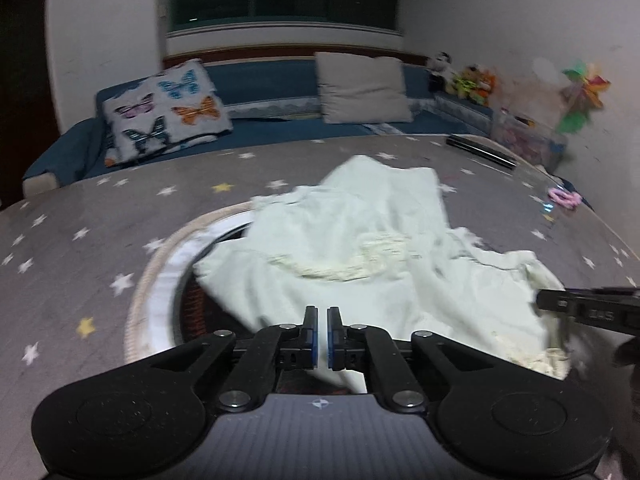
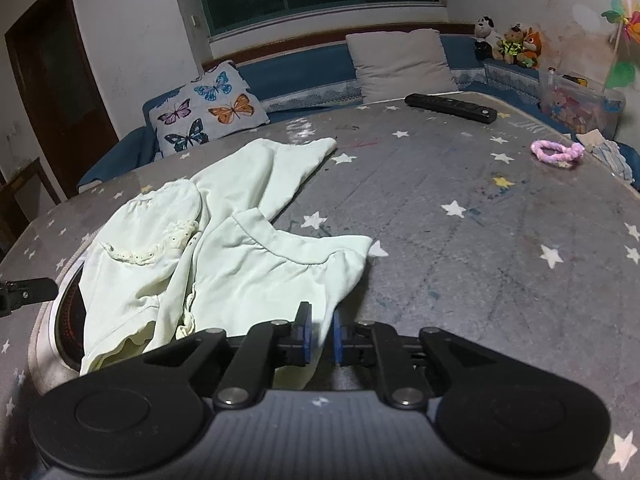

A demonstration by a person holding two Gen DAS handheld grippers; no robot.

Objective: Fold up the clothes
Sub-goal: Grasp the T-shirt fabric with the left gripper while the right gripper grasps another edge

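The pale green garment [image 2: 224,248] lies crumpled and unfolded at centre-left of the frame, partly over a round basket [image 1: 160,276], so folding remains; the left gripper [image 1: 322,338] is nearly pressed together, the right gripper [image 2: 322,338] pinches its near edge.

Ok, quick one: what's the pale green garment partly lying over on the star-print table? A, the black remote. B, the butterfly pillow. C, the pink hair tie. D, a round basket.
D: the pale green garment drapes over the rim of the round basket at its left side, while the black remote and pink hair tie lie apart from it farther across the table.
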